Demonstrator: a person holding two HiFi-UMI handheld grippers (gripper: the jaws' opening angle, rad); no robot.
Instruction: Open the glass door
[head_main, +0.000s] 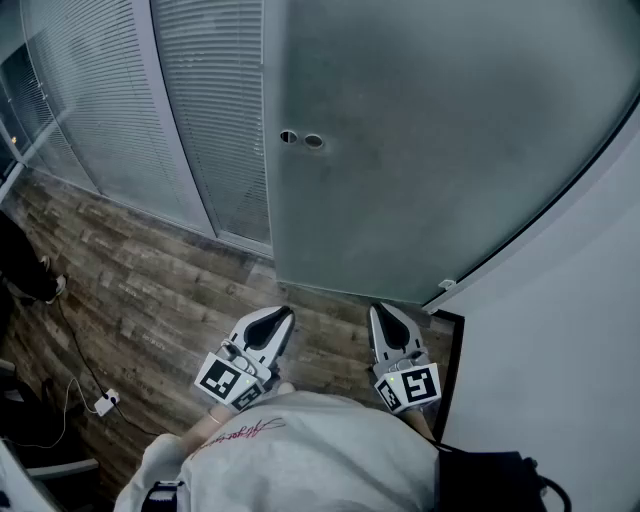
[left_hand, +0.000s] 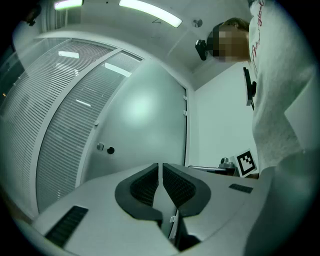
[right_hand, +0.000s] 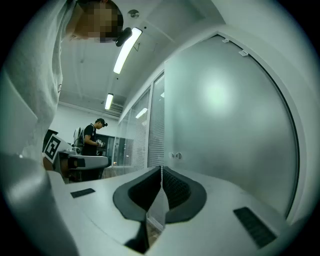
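Ahead, the frosted grey glass door (head_main: 430, 150) is seen closed, apart from the left gripper (head_main: 283, 314) and the right gripper (head_main: 383, 311) — jaws of both pressed together, empty — so its small round metal fittings (head_main: 302, 139) at the left edge should be approached squarely.

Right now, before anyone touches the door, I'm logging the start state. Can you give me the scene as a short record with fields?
door: frosted glass door, looks closed
hardware: two round fittings near the door's left edge in the head view
left gripper: jaws together, nothing between them, held low, short of the door
right gripper: jaws together, nothing between them, held low, short of the door
contact: neither gripper touches the door
left of door: glass panels with slatted blinds
floor: wood-look floor
background: a person standing far off, in the right gripper view
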